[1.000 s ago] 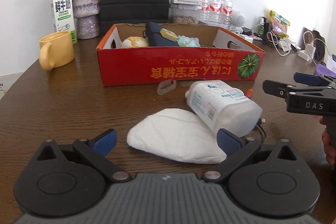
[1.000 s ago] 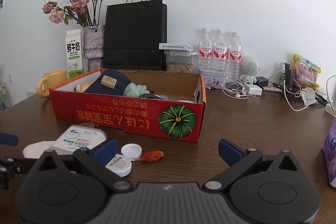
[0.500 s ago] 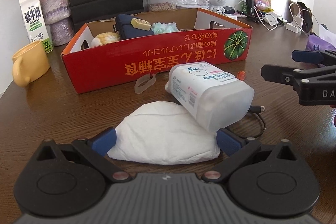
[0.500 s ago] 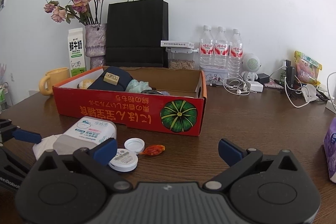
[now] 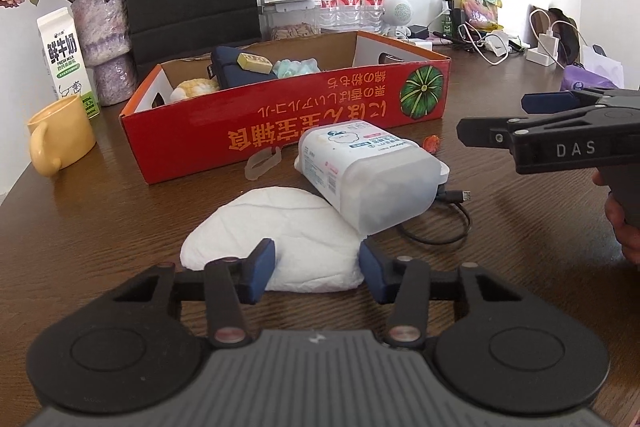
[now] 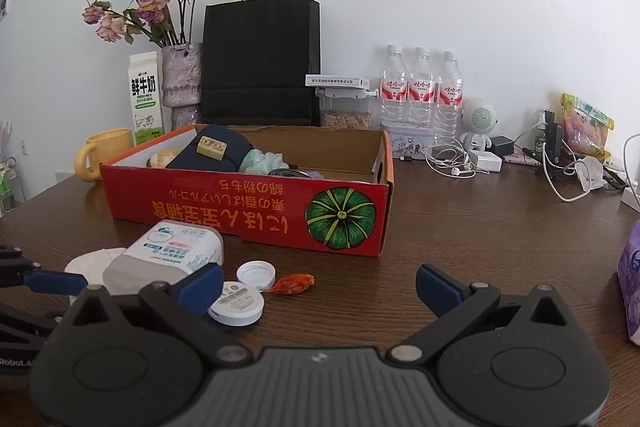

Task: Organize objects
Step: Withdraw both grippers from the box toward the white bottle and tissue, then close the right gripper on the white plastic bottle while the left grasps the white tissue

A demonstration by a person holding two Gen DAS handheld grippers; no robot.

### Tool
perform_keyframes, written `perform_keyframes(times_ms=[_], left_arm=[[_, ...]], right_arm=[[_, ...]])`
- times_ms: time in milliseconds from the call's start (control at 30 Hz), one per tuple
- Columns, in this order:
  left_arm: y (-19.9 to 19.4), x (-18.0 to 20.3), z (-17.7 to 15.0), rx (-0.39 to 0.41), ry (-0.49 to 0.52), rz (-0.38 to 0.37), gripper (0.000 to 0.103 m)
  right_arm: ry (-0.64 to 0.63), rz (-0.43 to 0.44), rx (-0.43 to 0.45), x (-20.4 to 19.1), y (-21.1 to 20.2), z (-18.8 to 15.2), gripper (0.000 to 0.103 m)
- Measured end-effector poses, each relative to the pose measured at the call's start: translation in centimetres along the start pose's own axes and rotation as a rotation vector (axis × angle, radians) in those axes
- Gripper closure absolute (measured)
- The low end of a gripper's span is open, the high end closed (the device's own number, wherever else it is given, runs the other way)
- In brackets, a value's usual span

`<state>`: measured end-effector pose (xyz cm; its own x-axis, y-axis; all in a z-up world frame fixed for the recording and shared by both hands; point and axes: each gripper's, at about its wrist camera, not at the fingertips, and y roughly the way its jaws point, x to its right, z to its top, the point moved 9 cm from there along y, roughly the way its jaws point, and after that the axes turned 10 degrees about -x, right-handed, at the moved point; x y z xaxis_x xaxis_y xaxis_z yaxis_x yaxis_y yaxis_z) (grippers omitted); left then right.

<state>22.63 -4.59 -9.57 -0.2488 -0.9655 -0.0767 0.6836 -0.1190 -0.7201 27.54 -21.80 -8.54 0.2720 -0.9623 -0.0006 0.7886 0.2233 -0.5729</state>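
Note:
A white folded pad (image 5: 276, 227) lies on the brown table in front of the red cardboard box (image 5: 320, 115). A white plastic wipes container (image 5: 368, 175) lies tilted on the pad's right end. My left gripper (image 5: 316, 273) has its jaws narrowed around the pad's near edge, both pads close to it; contact is unclear. My right gripper (image 6: 318, 283) is open and empty over the table; it shows at the right in the left wrist view (image 5: 532, 119). The box (image 6: 248, 207) holds a dark pouch (image 6: 216, 151) and other items.
Two white caps (image 6: 256, 275), an orange candy wrapper (image 6: 292, 283) and a black cable (image 5: 444, 227) lie by the container. A clear ring (image 5: 262, 163) lies at the box front. A yellow mug (image 5: 56, 139), milk carton (image 5: 64, 59), vase, black bag and bottles stand behind.
My left gripper has moved forward to the white pad and its jaws have narrowed around the pad's near edge. The right gripper has stayed open, shifting only slightly.

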Motion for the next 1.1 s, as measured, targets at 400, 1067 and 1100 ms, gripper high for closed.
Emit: perform_keyframes(times_ms=[400, 1067, 1100], left_arm=[[-0.7, -2.6, 0.8, 0.012, -0.007, 0.041, 0.000], [2.2, -2.9, 0.8, -0.063, 0.040, -0.047, 0.007], [1.9, -2.8, 0.7, -0.055, 0.036, -0.050, 0.014]], right_arm=[[0.007, -0.004, -0.013, 0.1, 0.1, -0.1, 0.000], [0.019, 0.007, -0.043, 0.2, 0.7, -0.3, 0.000], [0.019, 0.007, -0.043, 0.2, 0.7, -0.3, 0.000]])
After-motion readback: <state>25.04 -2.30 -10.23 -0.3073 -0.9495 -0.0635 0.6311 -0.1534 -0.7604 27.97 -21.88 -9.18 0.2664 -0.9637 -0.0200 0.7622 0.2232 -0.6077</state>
